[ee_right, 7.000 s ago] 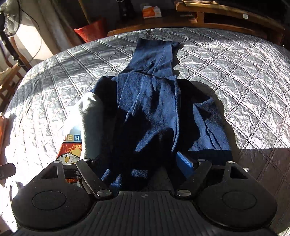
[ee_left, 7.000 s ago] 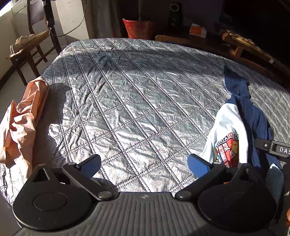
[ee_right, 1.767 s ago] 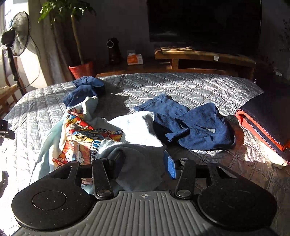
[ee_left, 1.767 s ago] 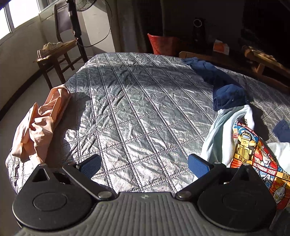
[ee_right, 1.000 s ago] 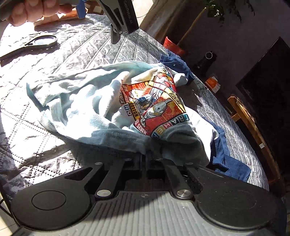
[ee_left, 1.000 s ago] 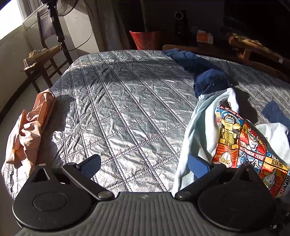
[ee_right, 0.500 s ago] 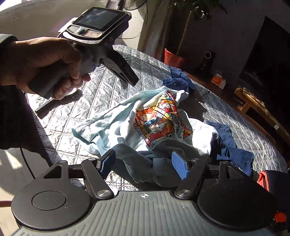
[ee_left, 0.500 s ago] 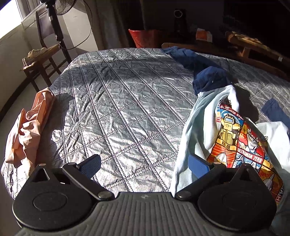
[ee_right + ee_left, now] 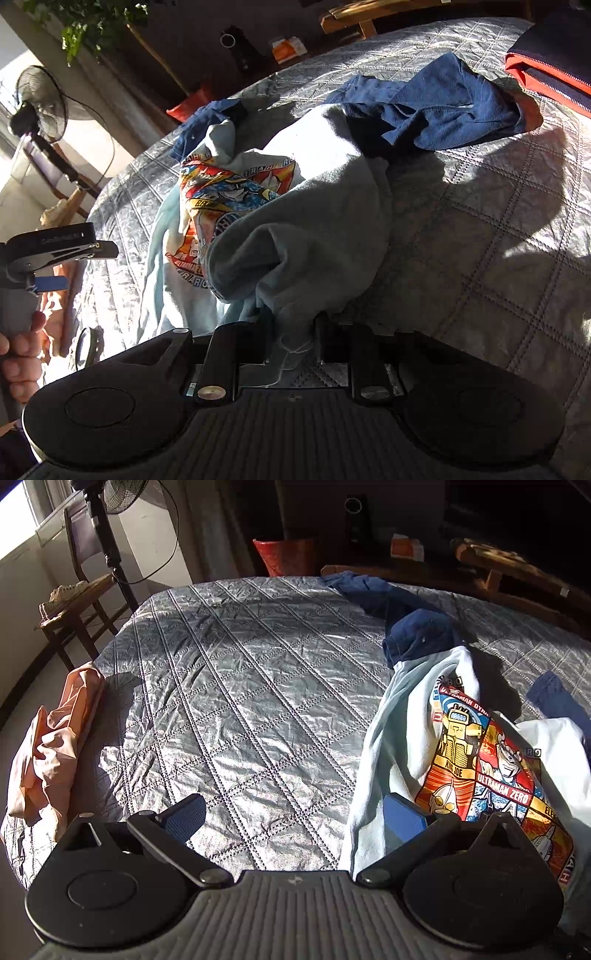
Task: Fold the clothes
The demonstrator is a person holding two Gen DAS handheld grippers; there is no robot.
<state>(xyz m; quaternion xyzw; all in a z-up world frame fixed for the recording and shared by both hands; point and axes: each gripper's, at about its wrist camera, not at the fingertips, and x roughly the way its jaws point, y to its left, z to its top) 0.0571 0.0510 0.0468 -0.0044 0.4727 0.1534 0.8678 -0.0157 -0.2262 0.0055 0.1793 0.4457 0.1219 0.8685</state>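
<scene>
**Right fingers closing on the shirt's edge; left fingers wide over the quilt**

A bed [image 9: 240, 686] covered by a silver quilted spread fills both views, lit by hard sunlight. On its right half, in the left wrist view, lies the crumpled pale-blue T-shirt [image 9: 399, 716] with a red and yellow cartoon print facing up; its navy sleeves trail toward the far edge. A second, navy garment [image 9: 450, 107] lies just beyond the shirt in the right wrist view, touching it. A peach garment [image 9: 51, 738] hangs over the bed's left edge, well apart from the shirt. A folded dark item with red trim [image 9: 550, 62] sits at the far right corner.

The left gripper [image 9: 291, 812] hovers above bare quilt, its blue-padded fingers [image 9: 184, 816] spread wide with nothing between them; the shirt's hem lies just beside the right pad. Compared with half a second ago this view is nearly unchanged.

The right gripper [image 9: 291, 339] has rolled, so the bed now appears tilted. Half a second ago its fingers stood wide around the fabric; now they are drawn narrow and closing, with a bunched fold of the shirt's edge between them. The person's left hand [image 9: 18, 350] shows at the frame's left edge.
</scene>
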